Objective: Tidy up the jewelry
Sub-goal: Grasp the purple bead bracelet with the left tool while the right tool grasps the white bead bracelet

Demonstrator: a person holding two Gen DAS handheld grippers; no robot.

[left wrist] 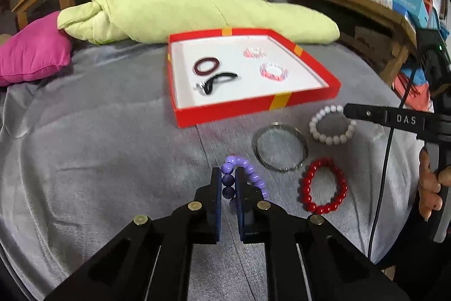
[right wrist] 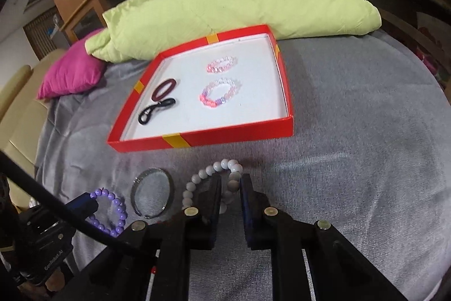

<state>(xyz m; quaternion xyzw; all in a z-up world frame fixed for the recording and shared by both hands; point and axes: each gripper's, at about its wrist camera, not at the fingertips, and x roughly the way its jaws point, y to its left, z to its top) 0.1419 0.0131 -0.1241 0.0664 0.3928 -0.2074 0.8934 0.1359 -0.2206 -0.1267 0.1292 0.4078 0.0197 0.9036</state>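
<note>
**Both grippers clamped on bead bracelets, box waiting**

The left gripper (left wrist: pixel 227 185) had its fingers closed on the purple bead bracelet (left wrist: pixel 248 174), two dark-looking beads pinched between the pads, the rest of the loop curling off to the right on the grey bedspread (left wrist: pixel 98 145). The right gripper (right wrist: pixel 229 188) had its fingers closed on the white bead bracelet (right wrist: pixel 208 174), gripped at the loop's right side, the remainder arcing left on the cover. Neither looked lifted yet, as far as could be told.

Still loose on the bed: the silver bangle (left wrist: pixel 280 147) between the two bracelets, and the red bead bracelet (left wrist: pixel 324 185) just beside the bangle. The red box (left wrist: pixel 282 100) sat beyond them, near, already holding two pink beaded bracelets (left wrist: pixel 274 71), a maroon hair tie (left wrist: pixel 206 66) and a black hair tie (left wrist: pixel 218 81).

Handling, my guess: the bead loops are light, probably on elastic, so floppy and they will dangle and swing once raised. Round glossy beads can squirt out of flat pads, so pinching across a bead or two, as here, seems right. The bangle is stiff and thin, likely slippery; take it across the rim.

Views: the left wrist camera showed the red bracelet and the person's hand (left wrist: pixel 430 188) on the right gripper's handle; the right wrist view had that bracelet almost wholly hidden behind its own fingers. The right wrist view showed the white bracelet's grip point plainly, which the left view only caught side-on.
</note>
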